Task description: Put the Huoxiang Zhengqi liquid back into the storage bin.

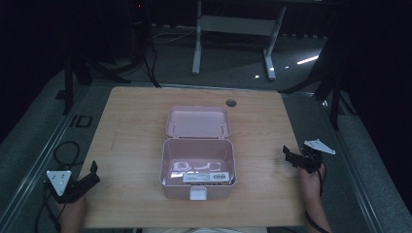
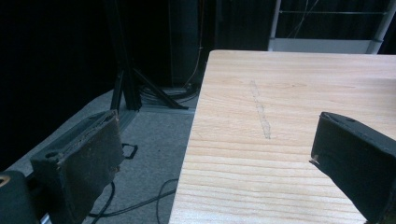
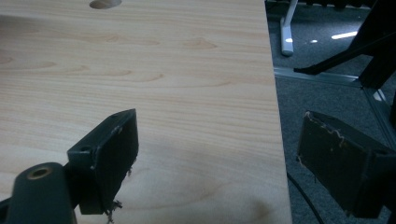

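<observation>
High view: a pink lidded box [image 1: 197, 167] sits open at the middle of the wooden table [image 1: 126, 141], its lid tilted back, with white items and a labelled strip inside. Left gripper [image 1: 92, 174] rests at the table's near-left edge, jaws spread apart and empty. Right gripper [image 1: 287, 155] rests at the right edge, jaws likewise apart, holding nothing.

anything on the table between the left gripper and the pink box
No, in the high view only bare wood of the table lies between the left gripper and the open pink box.
</observation>
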Demonstrator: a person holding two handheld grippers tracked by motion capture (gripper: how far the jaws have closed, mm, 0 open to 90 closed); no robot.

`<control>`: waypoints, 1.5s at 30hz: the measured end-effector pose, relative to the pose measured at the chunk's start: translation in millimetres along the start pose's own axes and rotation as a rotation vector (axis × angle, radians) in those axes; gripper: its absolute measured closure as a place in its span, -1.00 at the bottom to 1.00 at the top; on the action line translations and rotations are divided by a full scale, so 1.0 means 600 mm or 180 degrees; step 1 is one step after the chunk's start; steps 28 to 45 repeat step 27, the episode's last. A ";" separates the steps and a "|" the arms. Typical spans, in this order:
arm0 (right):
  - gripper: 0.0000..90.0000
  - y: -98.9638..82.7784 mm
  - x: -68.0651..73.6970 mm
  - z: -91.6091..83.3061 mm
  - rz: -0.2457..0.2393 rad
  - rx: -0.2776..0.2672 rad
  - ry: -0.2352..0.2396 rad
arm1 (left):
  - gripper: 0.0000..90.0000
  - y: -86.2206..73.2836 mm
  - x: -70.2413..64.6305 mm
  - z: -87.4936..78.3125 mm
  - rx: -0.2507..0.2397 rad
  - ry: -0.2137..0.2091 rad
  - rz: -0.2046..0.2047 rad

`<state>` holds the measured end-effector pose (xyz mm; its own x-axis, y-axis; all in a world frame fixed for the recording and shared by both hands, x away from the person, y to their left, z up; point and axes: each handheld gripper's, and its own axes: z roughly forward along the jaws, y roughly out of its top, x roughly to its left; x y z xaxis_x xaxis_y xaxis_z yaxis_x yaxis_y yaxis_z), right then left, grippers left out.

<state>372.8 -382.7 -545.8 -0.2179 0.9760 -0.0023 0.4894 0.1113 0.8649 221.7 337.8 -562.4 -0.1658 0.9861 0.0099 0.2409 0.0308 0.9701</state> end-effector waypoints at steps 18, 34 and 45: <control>-0.73 -0.018 0.009 -0.010 0.0027 0.0101 -0.0079 | -0.95 0.000 0.000 0.000 -0.0004 -0.0005 0.0001; -0.73 -0.018 0.009 -0.008 0.0041 0.0115 -0.0084 | -0.95 0.000 0.000 0.000 -0.0005 -0.0005 0.0000; -0.73 -0.018 0.009 -0.008 0.0041 0.0115 -0.0084 | -0.95 0.000 0.000 0.000 -0.0005 -0.0005 0.0000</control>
